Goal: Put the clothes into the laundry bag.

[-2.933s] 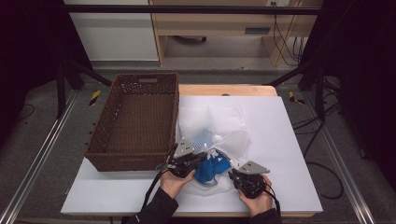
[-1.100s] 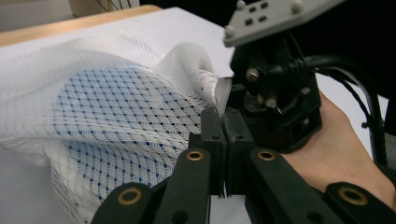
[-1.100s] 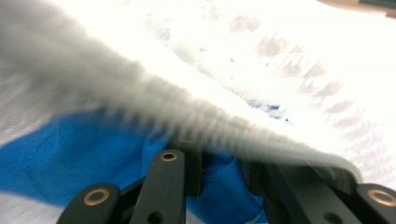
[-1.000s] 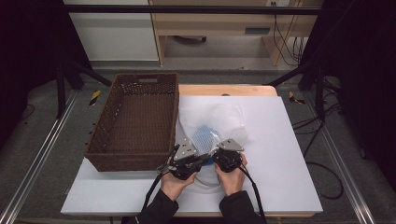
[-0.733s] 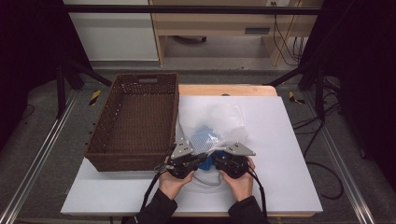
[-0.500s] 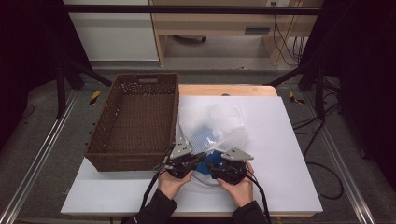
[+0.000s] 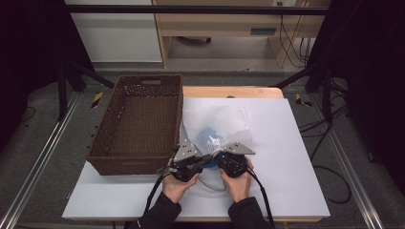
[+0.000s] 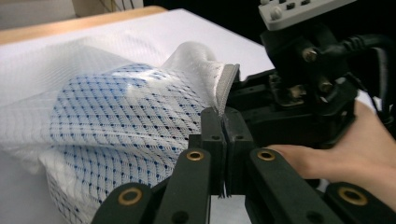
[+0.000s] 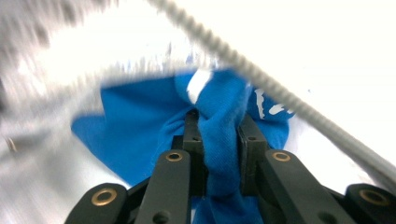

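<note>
Blue cloth sits bunched in the just-closing right gripper, low centre. The left gripper pinches the mesh bag rim; a hard tug could slip it free.

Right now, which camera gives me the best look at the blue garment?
The right gripper view: the blue garment bunches close up between the right gripper jaws, which have just been closing. The left gripper view shows it as blue through the white mesh bag. The high view shows a small blue patch through the mesh.
</note>
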